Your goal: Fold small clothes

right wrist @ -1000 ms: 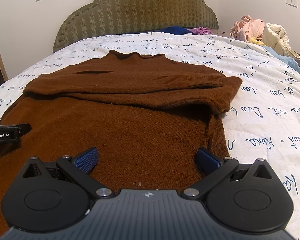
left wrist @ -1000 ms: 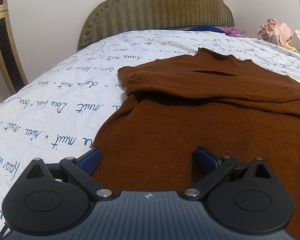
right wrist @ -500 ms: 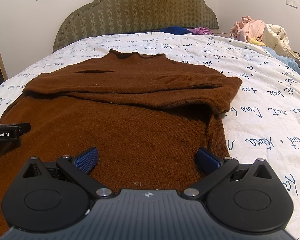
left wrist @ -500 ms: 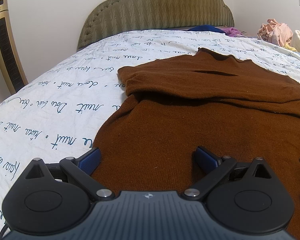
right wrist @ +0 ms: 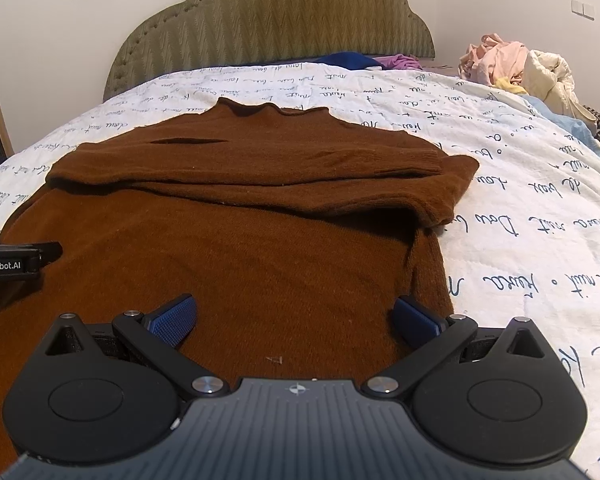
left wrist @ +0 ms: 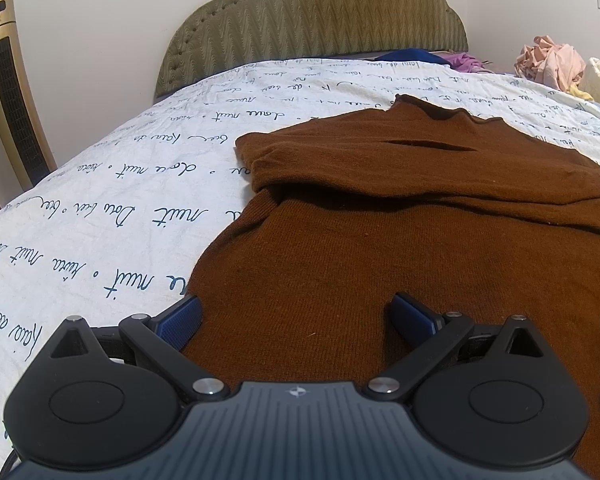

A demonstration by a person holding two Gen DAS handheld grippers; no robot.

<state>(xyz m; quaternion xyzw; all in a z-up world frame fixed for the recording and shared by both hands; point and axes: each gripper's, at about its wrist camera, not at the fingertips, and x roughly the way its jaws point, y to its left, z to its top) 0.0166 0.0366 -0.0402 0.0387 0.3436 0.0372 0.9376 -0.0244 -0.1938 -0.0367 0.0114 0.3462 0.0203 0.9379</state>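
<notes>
Bedroom, white quilt (left wrist: 112,184) with blue script print, padded headboard (right wrist: 268,20) at the far end, loose laundry pile (right wrist: 512,64) off to the right. Brown sweater (right wrist: 236,248) lies flat mid-bed, collar toward the headboard, both sleeves already folded across the chest so they form a thick band; the lower body panel is spread toward you. Your left gripper (left wrist: 296,316) sits at the sweater's left hem side, jaws wide apart, holding nothing; its left pad (left wrist: 180,320) is right at the fabric edge where knit meets quilt. Your right gripper (right wrist: 294,316) mirrors it at the right hem side, also spread wide and empty, right pad (right wrist: 416,320) near the side seam. Next step looks like the bottom-up fold. To do it clean: drop both claws low to the hem corners, pinch both layers of knit, not just the top one, and keep quilt out of the bite, especially on the left. Close both together, lift evenly, carry the hem toward the collar and lay it over the sleeve band. Keep the two hands level or the fold goes skewed. Knit is thick and floppy, expect sag in the middle; a slight outward pull should keep the hem straight.
</notes>
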